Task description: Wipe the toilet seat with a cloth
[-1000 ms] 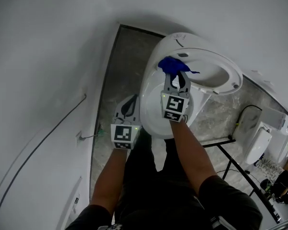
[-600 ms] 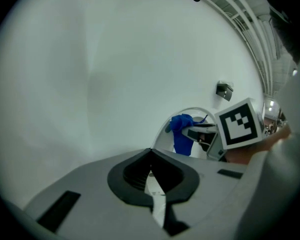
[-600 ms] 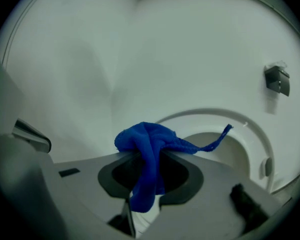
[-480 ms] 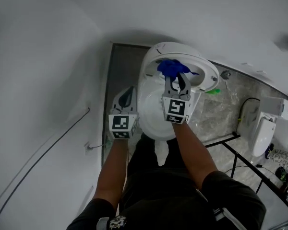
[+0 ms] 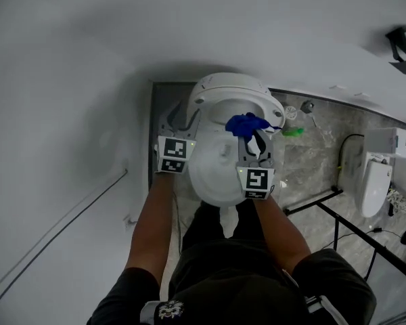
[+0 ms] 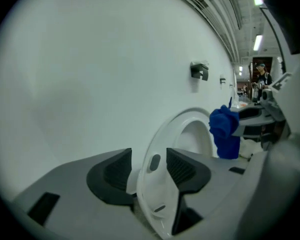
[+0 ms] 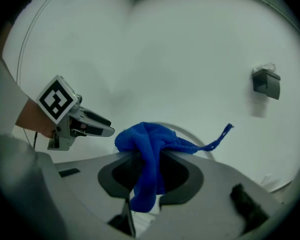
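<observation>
Nearest, the left gripper (image 5: 181, 119) is rising from beside the toilet bowl (image 5: 216, 171), and its jaws have just been opening: they are now standing wide astride the left edge of the raised toilet seat (image 6: 153, 186), not yet pinching it. Farther right, the right gripper (image 5: 255, 134) is clamping the blue cloth (image 5: 247, 123) by the seat's right side, so steadying the seat for wiping is probably coming next.

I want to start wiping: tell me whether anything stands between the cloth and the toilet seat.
Nothing visible does. The cloth, clamped in the right gripper, hangs close to the raised seat, with open air between them.
</observation>
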`<state>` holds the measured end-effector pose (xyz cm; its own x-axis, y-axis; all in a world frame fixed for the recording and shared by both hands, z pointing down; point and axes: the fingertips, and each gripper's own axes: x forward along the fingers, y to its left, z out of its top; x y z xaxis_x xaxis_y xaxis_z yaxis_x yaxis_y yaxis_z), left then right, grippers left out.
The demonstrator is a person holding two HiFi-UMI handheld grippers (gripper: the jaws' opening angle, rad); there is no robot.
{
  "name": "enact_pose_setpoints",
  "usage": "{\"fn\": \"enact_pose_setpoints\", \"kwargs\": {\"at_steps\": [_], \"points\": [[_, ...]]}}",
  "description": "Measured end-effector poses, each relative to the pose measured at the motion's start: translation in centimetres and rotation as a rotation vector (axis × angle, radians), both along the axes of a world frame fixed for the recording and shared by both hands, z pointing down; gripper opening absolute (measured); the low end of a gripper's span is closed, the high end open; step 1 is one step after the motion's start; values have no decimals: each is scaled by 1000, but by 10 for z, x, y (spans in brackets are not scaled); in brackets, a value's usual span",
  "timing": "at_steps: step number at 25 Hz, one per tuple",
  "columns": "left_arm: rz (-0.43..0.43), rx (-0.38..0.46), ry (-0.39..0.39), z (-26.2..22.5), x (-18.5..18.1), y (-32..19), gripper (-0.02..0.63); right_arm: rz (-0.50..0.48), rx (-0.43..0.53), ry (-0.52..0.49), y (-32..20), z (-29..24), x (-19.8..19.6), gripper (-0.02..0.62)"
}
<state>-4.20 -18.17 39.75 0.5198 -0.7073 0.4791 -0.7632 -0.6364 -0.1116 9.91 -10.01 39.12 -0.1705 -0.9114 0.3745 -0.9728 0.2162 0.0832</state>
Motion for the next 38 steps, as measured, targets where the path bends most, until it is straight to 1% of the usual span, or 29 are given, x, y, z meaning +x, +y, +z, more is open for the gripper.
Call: {"fn": "enact_pose_setpoints", "kwargs": {"at_steps": [1, 3, 8, 11, 15, 17, 19, 20, 23, 26, 29, 31, 32, 34, 36, 38], "points": [[26, 8, -32, 0, 8, -2, 211, 6, -4, -6, 6, -1, 7, 95], [72, 34, -94, 0, 22, -4, 219, 23, -15, -21, 19, -1, 20, 95], [183, 75, -225, 8, 58, -11, 218, 24, -47, -33, 58, -1, 39, 95], [210, 93, -305, 14, 70, -12, 219, 17, -62, -41, 78, 2, 47, 95], [213, 114, -385, 18, 72, -10, 218, -1, -63, -48, 94, 0, 54, 95], [211, 120, -395, 15, 71, -6, 218, -11, -58, -62, 97, -3, 59, 95], [205, 116, -387, 12, 68, 4, 218, -17, -41, -80, 102, -10, 65, 95], [202, 112, -383, 11, 67, 10, 218, -19, -14, -84, 103, -18, 68, 95], [192, 89, -363, 6, 60, 31, 218, -34, 113, -65, 102, -57, 79, 95], [202, 63, -356, 3, 53, 55, 218, -33, 156, -59, 98, -84, 96, 95], [229, 49, -396, 2, 45, 81, 218, -19, 185, -90, 91, -106, 110, 95], [242, 42, -430, 5, 48, 101, 218, -13, 208, -109, 90, -119, 119, 95], [240, 36, -444, 6, 49, 111, 218, -23, 217, -108, 90, -123, 121, 95], [212, 16, -462, 7, 41, 132, 218, -74, 227, -104, 88, -124, 116, 95], [180, -6, -476, 9, 29, 152, 218, -136, 216, -101, 87, -117, 106, 95], [175, -20, -496, 15, 22, 172, 218, -182, 200, -107, 88, -112, 96, 95]]}}
